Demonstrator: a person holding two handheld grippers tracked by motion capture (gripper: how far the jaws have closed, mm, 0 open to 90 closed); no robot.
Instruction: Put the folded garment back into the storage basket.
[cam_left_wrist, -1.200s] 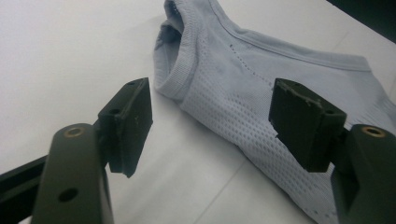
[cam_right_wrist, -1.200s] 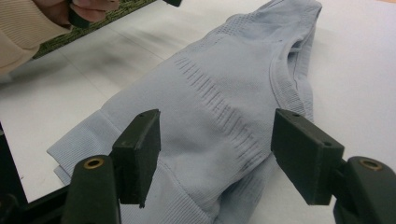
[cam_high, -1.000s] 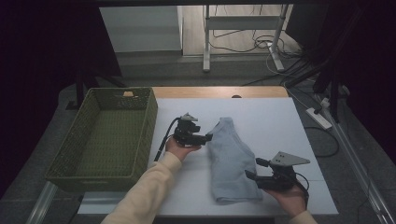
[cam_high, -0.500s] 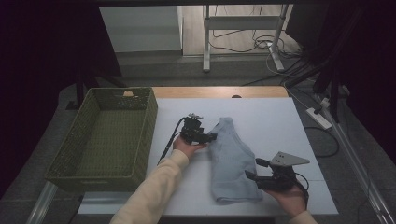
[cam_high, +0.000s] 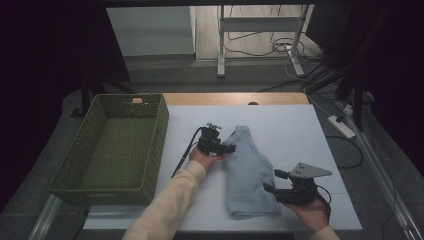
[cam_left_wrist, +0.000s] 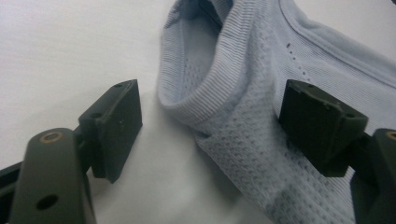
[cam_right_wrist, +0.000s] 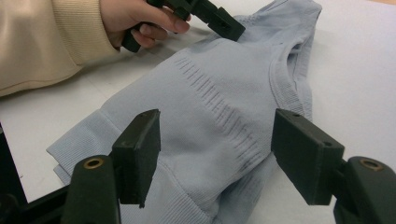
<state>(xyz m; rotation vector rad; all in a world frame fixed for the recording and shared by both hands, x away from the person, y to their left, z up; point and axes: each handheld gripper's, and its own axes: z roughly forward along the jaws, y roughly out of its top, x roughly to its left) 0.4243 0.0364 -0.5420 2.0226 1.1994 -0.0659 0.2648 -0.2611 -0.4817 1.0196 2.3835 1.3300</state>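
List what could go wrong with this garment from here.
1. The left gripper stands open around the light blue top's ribbed edge; closing may catch only one layer.
2. The right gripper is open too, so a one-sided pull could drag the top across the white table.

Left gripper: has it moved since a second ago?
Yes. In the high view the left gripper has shifted right, away from the green basket, onto the edge of the light blue garment. Its jaws have just been opening.
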